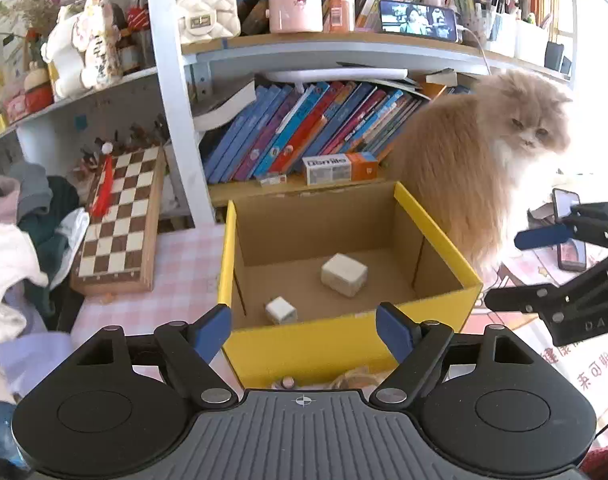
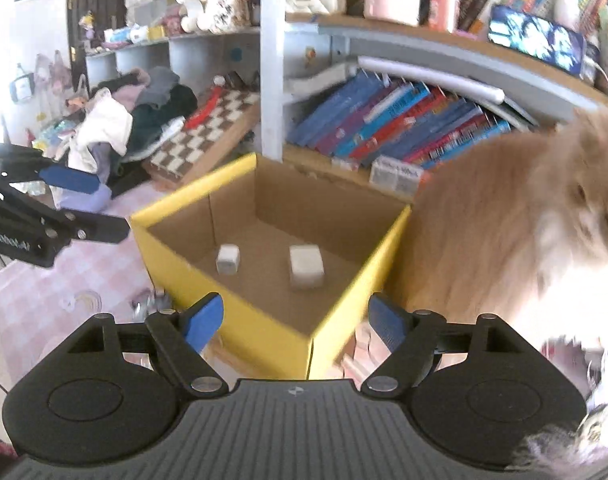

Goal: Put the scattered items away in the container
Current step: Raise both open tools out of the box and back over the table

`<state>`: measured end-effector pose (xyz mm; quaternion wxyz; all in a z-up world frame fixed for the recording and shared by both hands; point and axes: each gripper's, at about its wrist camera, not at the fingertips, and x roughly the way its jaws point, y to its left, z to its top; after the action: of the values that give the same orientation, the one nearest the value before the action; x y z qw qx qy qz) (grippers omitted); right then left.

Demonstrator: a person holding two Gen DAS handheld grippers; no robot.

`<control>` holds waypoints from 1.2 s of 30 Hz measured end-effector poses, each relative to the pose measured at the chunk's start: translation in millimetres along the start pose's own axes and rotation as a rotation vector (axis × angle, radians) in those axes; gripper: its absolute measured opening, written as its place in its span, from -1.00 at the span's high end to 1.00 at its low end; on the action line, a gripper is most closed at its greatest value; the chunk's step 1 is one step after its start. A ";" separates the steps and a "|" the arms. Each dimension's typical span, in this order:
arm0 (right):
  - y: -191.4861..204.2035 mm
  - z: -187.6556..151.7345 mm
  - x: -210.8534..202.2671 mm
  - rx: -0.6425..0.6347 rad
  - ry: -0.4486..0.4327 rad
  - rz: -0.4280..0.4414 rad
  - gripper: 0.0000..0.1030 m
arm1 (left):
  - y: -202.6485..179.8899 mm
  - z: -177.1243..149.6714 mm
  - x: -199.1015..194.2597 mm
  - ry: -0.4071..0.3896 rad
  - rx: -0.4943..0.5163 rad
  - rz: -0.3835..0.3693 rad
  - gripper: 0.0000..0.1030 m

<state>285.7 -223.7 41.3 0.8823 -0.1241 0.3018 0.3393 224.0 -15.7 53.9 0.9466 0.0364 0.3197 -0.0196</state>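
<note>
An open yellow cardboard box [image 1: 436, 232] [image 2: 164, 268] stands on the pink checked tablecloth. On its floor lie a larger white block [image 1: 344, 274] [image 2: 306, 266] and a smaller white cube [image 1: 281, 310] [image 2: 227, 259]. My left gripper [image 1: 302, 316] hangs open at the box's near wall, nothing between its blue pads. My right gripper [image 2: 296, 304] is open over the box's near corner, also with nothing in it. Each shows in the other's view: the right gripper [image 1: 520, 270] at the box's right, the left gripper [image 2: 100, 204] at its left. Small loose items [image 2: 148, 304] and pink blocks [image 2: 364, 344] lie by the box's base.
A fluffy orange cat [image 1: 484, 168] [image 2: 524, 220] sits right against the box's right side. A chessboard [image 1: 120, 216] leans at the left beside a pile of clothes [image 1: 24, 220]. Bookshelves [image 1: 304, 136] rise behind the box. A phone [image 1: 564, 204] stands at the far right.
</note>
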 end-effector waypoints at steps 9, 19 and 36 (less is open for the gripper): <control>12.2 -38.4 -13.6 0.102 0.038 -0.069 -0.59 | -1.2 -35.4 -14.3 0.015 -0.037 -0.004 -0.58; 53.6 -70.7 -22.4 0.121 0.120 -0.105 -0.59 | 7.7 -70.5 -35.2 0.035 -0.055 -0.053 -0.58; 122.6 -110.3 -50.9 0.140 0.101 -0.220 -0.70 | 10.4 -132.7 -76.1 0.081 -0.040 -0.095 -0.69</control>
<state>123.7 -206.5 -15.8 0.9043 -0.1118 0.3535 0.2118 84.0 6.5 -4.5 0.9314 0.0031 0.3596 -0.0567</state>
